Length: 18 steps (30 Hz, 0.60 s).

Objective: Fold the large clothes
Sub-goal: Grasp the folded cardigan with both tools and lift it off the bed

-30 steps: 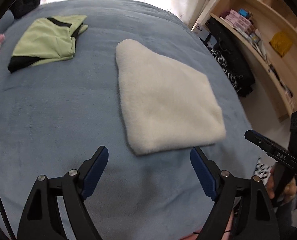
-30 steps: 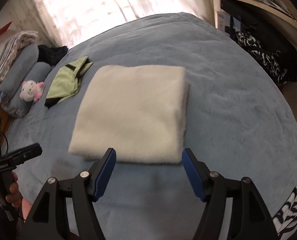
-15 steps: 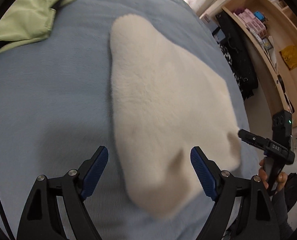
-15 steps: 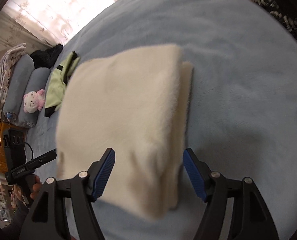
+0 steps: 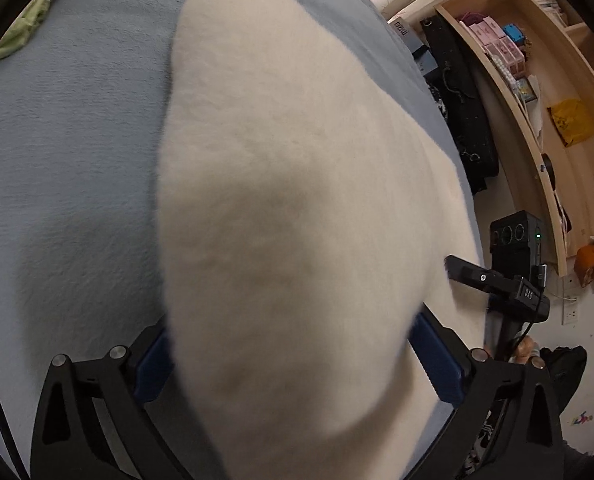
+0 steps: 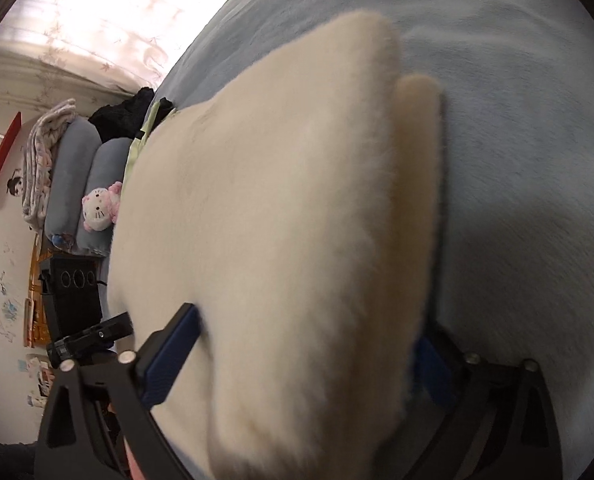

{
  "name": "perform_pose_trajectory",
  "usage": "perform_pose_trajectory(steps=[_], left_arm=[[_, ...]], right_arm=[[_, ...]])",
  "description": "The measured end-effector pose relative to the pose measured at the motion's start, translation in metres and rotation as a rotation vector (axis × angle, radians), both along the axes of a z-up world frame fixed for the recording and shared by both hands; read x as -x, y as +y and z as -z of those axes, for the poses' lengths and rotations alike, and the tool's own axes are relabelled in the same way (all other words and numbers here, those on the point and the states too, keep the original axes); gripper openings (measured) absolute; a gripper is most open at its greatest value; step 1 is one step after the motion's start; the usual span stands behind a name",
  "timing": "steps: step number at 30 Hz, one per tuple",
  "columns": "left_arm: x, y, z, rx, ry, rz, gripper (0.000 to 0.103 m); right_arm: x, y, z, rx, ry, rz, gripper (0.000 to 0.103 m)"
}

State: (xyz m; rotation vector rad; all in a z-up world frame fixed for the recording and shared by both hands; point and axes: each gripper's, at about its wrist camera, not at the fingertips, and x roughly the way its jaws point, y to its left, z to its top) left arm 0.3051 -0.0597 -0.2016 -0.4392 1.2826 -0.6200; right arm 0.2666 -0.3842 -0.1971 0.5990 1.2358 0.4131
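— Fleece garment (image 5: 297, 200), folded, cream, lies on the blue bed (image 5: 65, 160); where's each gripper?
— Left gripper (image 5: 293, 360) and right gripper (image 6: 297, 360) straddle it, jaws opening. Only left view shows shelves (image 5: 537, 92); only right, a plush cat (image 6: 99, 210).

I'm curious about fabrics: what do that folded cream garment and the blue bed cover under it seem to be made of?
The folded cream fluffy garment looks like plush fleece or faux fur: matte, with a fuzzy, soft-edged outline. The grey-blue bed cover looks like short-pile velvety plush: fine streaks in the nap catch light. Exact fibres cannot be told.
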Motion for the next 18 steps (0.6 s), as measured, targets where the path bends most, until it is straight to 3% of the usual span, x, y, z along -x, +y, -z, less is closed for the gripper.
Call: perform_pose_trajectory(steps=[6, 9, 15, 18], left_arm=[[-0.009, -0.013, 0.006, 0.013, -0.012, 0.025, 0.103], [-0.011, -0.015, 0.005, -0.004, -0.024, 0.037, 0.103], [-0.015, -0.023, 0.000, -0.038, -0.047, 0.026, 0.103], [-0.014, -0.030, -0.007, -0.081, -0.074, 0.019, 0.101]], right_arm=[[-0.004, 0.009, -0.003, 0.040, -0.039, -0.019, 0.101], [-0.003, 0.010, -0.005, 0.043, -0.055, -0.010, 0.095], [0.001, 0.010, -0.013, 0.054, -0.087, 0.002, 0.078], [0.003, 0.012, -0.023, 0.071, -0.110, -0.004, 0.059]])
